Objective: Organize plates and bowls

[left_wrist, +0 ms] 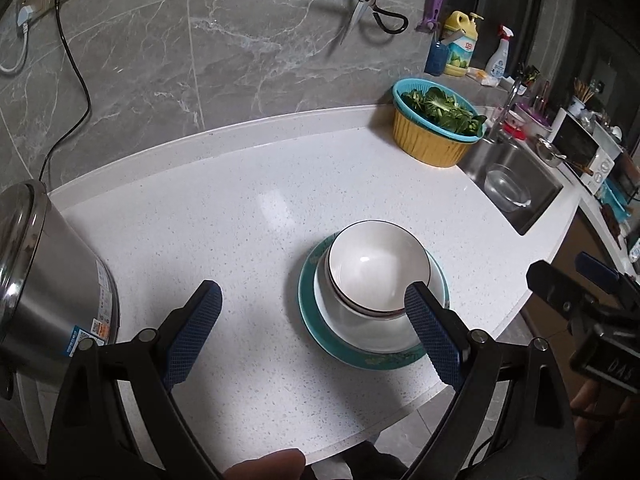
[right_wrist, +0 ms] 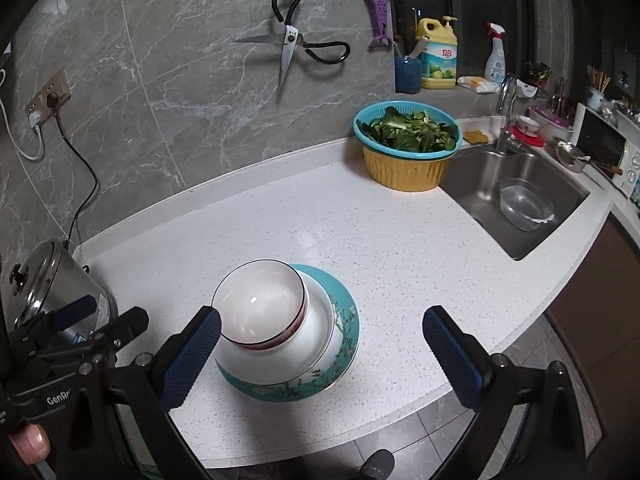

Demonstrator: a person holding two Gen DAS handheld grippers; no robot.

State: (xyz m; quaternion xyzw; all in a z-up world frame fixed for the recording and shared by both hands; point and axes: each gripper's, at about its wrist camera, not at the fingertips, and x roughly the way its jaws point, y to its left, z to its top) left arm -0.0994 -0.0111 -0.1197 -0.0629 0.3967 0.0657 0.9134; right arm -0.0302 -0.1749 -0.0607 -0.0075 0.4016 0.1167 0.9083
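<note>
A white bowl with a dark rim (left_wrist: 376, 264) (right_wrist: 260, 300) sits nested in a second white bowl with a red band (left_wrist: 368, 328) (right_wrist: 280, 356), and both rest on a teal flowered plate (left_wrist: 320, 332) (right_wrist: 344, 344) near the counter's front edge. My left gripper (left_wrist: 312, 312) is open with nothing between its fingers; its right finger (left_wrist: 432, 332) is in front of the stack's right side. My right gripper (right_wrist: 322, 332) is open too, straddling the stack, with its left finger (right_wrist: 192, 356) close to the bowls. The other gripper shows at each view's edge.
A steel rice cooker (left_wrist: 44, 280) (right_wrist: 48, 276) stands at the left. A yellow tub with a blue colander of greens (left_wrist: 436, 124) (right_wrist: 408, 148) sits beside the sink (left_wrist: 516, 184) (right_wrist: 520, 196), which holds a glass bowl. Scissors hang on the wall. Bottles line the back ledge.
</note>
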